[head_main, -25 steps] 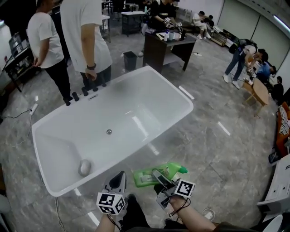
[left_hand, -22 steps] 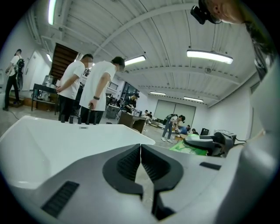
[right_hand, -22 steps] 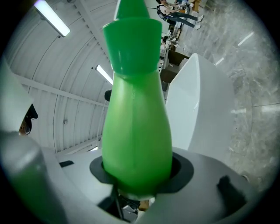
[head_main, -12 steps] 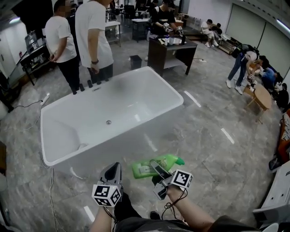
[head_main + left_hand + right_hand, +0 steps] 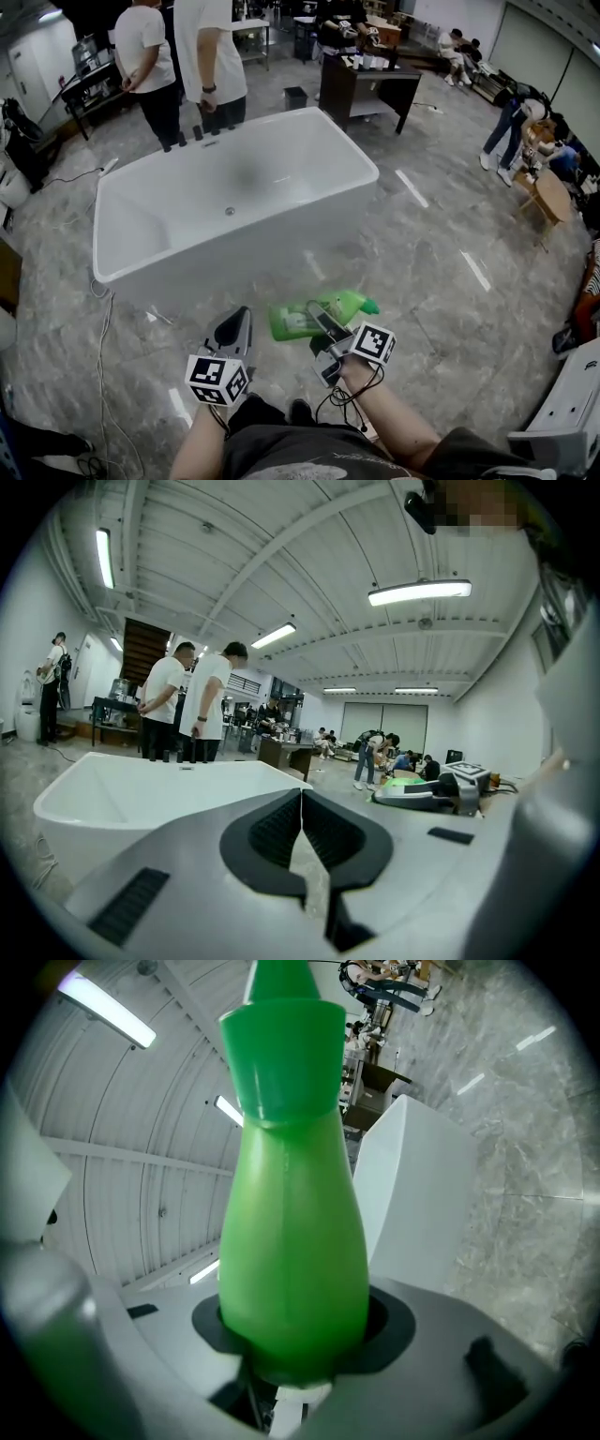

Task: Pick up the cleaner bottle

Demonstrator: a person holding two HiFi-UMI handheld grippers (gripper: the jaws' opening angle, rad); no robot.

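Two grippers: left gripper [image 5: 240, 323] and right gripper [image 5: 321, 325] are held low and side by side, above the grey marble floor [image 5: 450, 234]
Left gripper state: jaws are pressed together, with nothing between them
Right gripper state: jaws are clamped on the body of the cleaner bottle [image 5: 292, 323], which keeps them part-way apart
Cleaner bottle: green, carried on its side clear of the floor, with its cap [image 5: 367, 305] to the right in the head view
Writing: a pale label [image 5: 298, 327] is seen on the bottle, but its print cannot be read; black-and-white square markers are borne on each cube [image 5: 216, 380]
Right gripper view only: the narrowing neck and cap are shown end-on
Left gripper view only: ceiling strip lights [image 5: 419, 592] are shown, and the bottle is seen side-on at right
Bathtub [image 5: 281, 159]: white, just beyond the grippers, with a drain [image 5: 230, 211] in its base
People [image 5: 211, 56]: two are stood at the tub's far rim, and more are seen round a dark desk [image 5: 366, 80]
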